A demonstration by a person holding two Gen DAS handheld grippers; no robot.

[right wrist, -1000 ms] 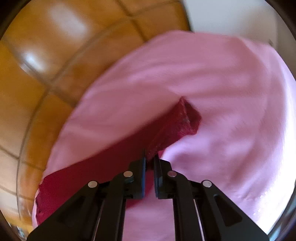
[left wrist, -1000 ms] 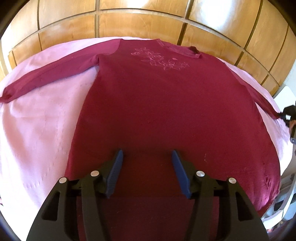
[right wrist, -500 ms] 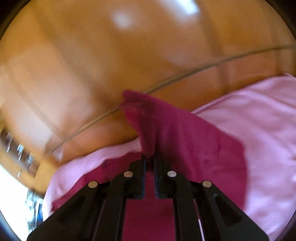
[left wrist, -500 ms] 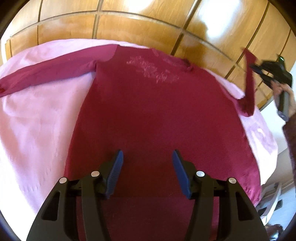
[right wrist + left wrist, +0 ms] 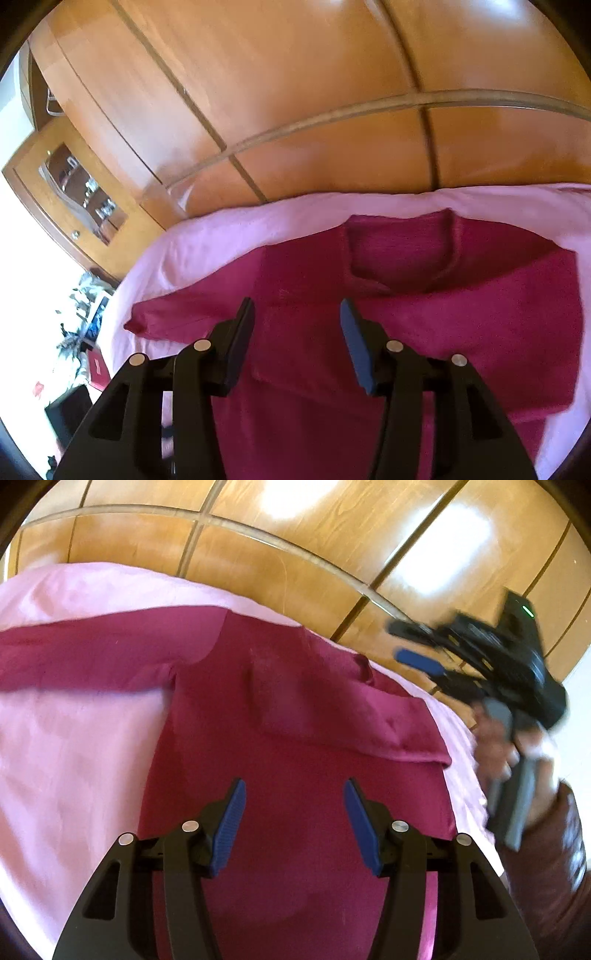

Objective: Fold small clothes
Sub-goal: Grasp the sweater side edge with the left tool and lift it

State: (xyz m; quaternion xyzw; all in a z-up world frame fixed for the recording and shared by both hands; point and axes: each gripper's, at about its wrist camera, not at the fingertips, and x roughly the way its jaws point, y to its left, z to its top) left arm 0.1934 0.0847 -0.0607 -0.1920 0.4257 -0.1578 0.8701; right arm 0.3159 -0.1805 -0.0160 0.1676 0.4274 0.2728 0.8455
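Your dark red sweater (image 5: 295, 746) lies flat on the pink bedsheet (image 5: 74, 757), one sleeve folded across its chest, the other stretched out sideways. Your right claw (image 5: 297, 321) has just been opening; it stands spread with nothing between its pads. Your left claw (image 5: 293, 805) hovers spread over the sweater's lower half. A wooden wardrobe (image 5: 295, 546) stands behind the bed.

Right gripper (image 5: 297, 321), jaws just opened and empty, above maroon sweater (image 5: 424, 314) on pink sheet (image 5: 207, 236)
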